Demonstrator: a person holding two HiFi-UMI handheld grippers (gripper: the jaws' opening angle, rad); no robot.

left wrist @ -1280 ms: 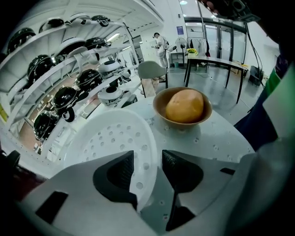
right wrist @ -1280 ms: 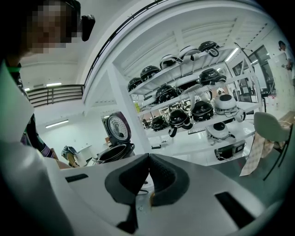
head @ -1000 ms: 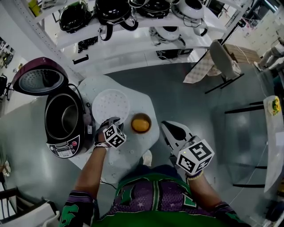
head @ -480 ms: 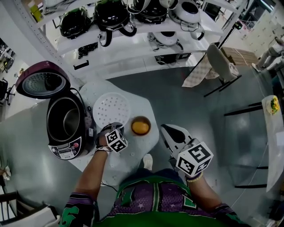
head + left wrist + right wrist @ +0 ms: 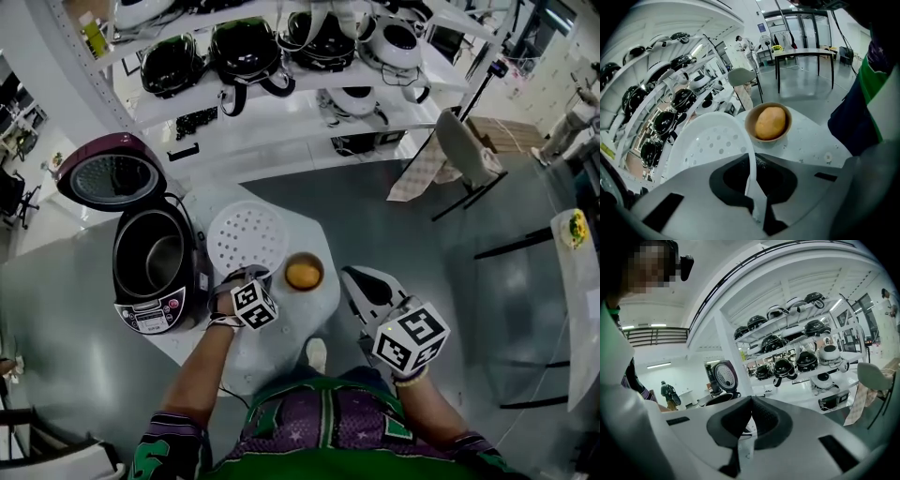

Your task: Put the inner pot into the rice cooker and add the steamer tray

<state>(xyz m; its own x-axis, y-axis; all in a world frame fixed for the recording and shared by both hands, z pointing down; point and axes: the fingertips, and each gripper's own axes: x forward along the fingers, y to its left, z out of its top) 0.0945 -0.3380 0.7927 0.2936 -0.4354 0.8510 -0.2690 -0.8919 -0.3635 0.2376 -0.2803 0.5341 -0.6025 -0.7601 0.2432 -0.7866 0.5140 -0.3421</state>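
The open rice cooker stands at the table's left with the metal inner pot inside it and its purple lid raised. Beside it on the right is the white perforated steamer tray. My left gripper is shut on the tray's near rim. In the left gripper view the thin white rim runs down between the closed jaws, and the steamer tray tilts up behind them. My right gripper hangs off the table's right side, shut and empty, its jaws pressed together.
A tan bowl holding a round orange thing sits on the small white table, right of the tray and close to the left gripper. White shelves of black and white rice cookers stand behind. A chair is at the far right.
The left gripper has risen a little at the tray's near rim. The right gripper has lifted slightly. The view has shifted, showing more of the shelves.
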